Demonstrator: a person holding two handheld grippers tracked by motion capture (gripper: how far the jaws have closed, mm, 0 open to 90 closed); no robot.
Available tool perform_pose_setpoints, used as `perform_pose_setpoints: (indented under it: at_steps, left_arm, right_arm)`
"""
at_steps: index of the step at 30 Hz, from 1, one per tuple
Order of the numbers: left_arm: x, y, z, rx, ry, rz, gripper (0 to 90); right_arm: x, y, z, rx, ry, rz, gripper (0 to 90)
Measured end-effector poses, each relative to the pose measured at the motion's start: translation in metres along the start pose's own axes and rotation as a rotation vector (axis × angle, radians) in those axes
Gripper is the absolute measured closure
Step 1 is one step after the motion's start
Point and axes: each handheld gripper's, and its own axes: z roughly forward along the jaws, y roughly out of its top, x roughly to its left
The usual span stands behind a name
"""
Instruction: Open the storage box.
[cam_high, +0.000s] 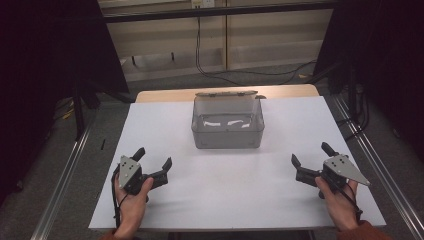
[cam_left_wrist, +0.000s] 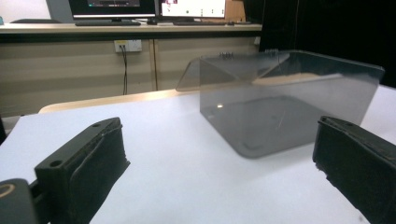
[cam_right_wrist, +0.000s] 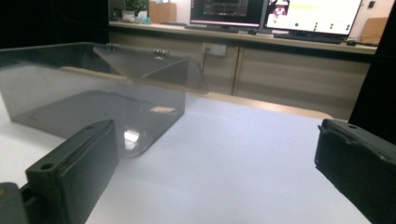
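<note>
Each hand holds a black tool with two thick jaws. The left gripper has a grey three-cornered plate on top with small dark dots like screws. The right gripper has the same kind of plate, long and pointed. A thin black cable hangs from the left one by the wrist. Up close, the jaws look chunky and dull black, with a small round hole near the tip. Rust-orange sleeves show at the wrists.
</note>
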Motion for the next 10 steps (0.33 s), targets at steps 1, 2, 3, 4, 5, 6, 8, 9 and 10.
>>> perform_pose_setpoints:
  at_steps: [1,2,3,4,5,6,8,9,10]
  left_arm:
    - [-0.0009,-0.0006,-0.003,-0.011,0.008,0.002,2.3]
    - [-0.0009,-0.0007,-0.0052,-0.008,0.004,-0.008,2.3]
    - [-0.0011,-0.0011,-0.0076,-0.006,0.006,-0.016,2.3]
    - [-0.0011,-0.0021,-0.0097,-0.012,0.018,-0.016,2.3]
    - [-0.0007,-0.003,-0.0105,-0.01,0.018,-0.011,2.3]
    - [0.0002,-0.0043,-0.0104,-0.001,0.015,-0.003,2.3]
    - [0.0015,-0.0058,-0.0093,0.008,0.012,-0.028,2.3]
    - [0.002,-0.0058,-0.009,0.007,0.007,-0.029,2.3]
    - [0.0024,-0.0057,-0.0087,0.009,0.005,-0.023,2.3]
  right_arm:
    - [0.0002,0.0009,-0.0024,-0.008,0.004,-0.007,0.0]
    - [0.0003,0.0019,-0.0046,-0.017,0.009,-0.006,0.0]
    - [0.0002,0.002,-0.0062,-0.021,0.008,-0.001,0.0]
    - [0.0002,0.0008,-0.0079,-0.018,0.01,0.009,0.0]
    - [-0.0001,-0.0011,-0.0087,-0.021,0.015,0.009,0.0]
    - [-0.0004,-0.0023,-0.0092,-0.017,0.01,0.007,0.0]
    - [-0.0015,-0.0045,-0.0082,-0.01,0.003,0.018,0.0]
    - [-0.0021,-0.0045,-0.0072,-0.011,0.003,0.024,0.0]
    - [-0.0034,-0.0043,-0.006,-0.015,0.003,0.027,0.0]
